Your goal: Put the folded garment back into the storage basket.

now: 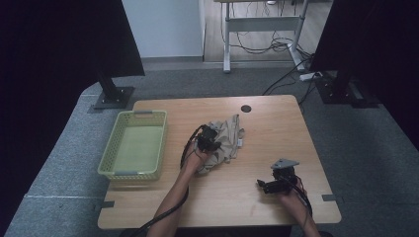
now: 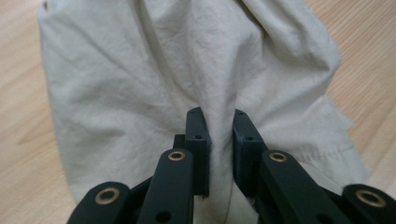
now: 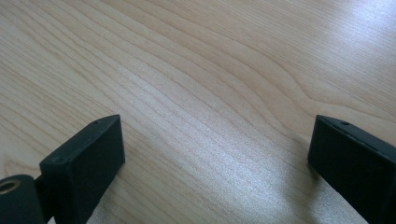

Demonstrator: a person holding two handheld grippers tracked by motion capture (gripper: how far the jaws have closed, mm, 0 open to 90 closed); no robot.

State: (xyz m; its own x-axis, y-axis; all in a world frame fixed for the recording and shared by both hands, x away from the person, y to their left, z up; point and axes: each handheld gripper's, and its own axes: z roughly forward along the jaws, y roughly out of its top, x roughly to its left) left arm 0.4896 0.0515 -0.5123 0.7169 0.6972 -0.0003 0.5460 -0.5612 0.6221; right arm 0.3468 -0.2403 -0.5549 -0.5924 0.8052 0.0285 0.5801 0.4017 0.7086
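the right gripper (image 1: 269,186) rests near the worktop (image 1: 276,128) front edge, jaws spread with nothing between them. further in, the left gripper (image 2: 220,135) is pinching a fold of the beige cloth (image 1: 225,140) crumpled mid-worktop — grasped, not yet lifted. the green basket (image 1: 109,153) just left of it likely awaits the cloth.

My left gripper (image 2: 220,122) jaws pinched nearly together, seemingly clamped; my right gripper (image 3: 215,144) jaws spread wide, level.

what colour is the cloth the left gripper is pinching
Plain light beige, wrinkled, no pattern. The cloth shows best in the left gripper view, a fold pinched in the left gripper.
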